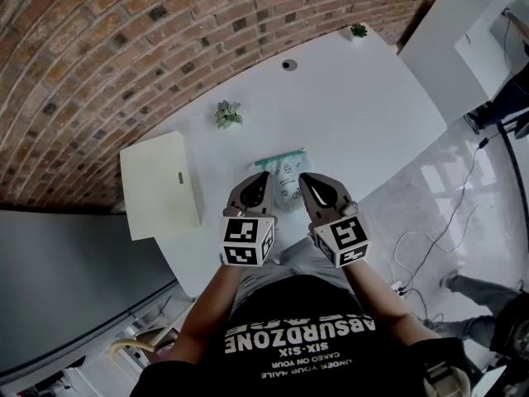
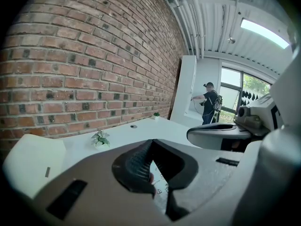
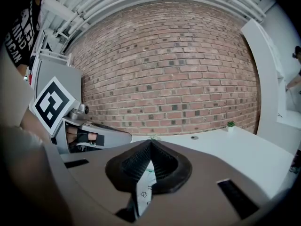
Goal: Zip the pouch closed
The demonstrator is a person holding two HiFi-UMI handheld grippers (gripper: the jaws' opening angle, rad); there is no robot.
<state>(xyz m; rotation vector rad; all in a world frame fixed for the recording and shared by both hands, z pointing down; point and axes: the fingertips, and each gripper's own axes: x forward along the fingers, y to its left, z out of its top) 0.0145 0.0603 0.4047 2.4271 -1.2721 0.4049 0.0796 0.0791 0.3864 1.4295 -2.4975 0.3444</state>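
Brick wall (image 1: 124,48) runs along the far side of the curved white table (image 1: 364,114). A cream box (image 1: 161,184) sits on the table's left part, well apart from the work. The pouch (image 1: 287,180) lies near the table's near edge, white with small print and a teal zipper band along its far edge. We cannot read from any view whether that zipper is run shut or stands open, so the scene fits either a pouch awaiting closure or one already zipped and let go. The left gripper (image 1: 258,180) and right gripper (image 1: 310,180) hang side by side over the pouch's near half. Each has its jaws together, pads meeting at the tips, and we can make out nothing clamped between them. In both gripper views the printed pouch shows only through the slit behind the tips. A small plant (image 1: 227,114) stands beyond the pouch. The risks are conditional on the zipper being open. The slider is too small for us to locate, and both grippers cover much of the pouch from the head view, so a pinch could land on fabric instead. The table looks smooth, so a pull along the band with the other end unpinned would likely drag the whole pouch. Uneven tension could bunch the band and jam the slider.
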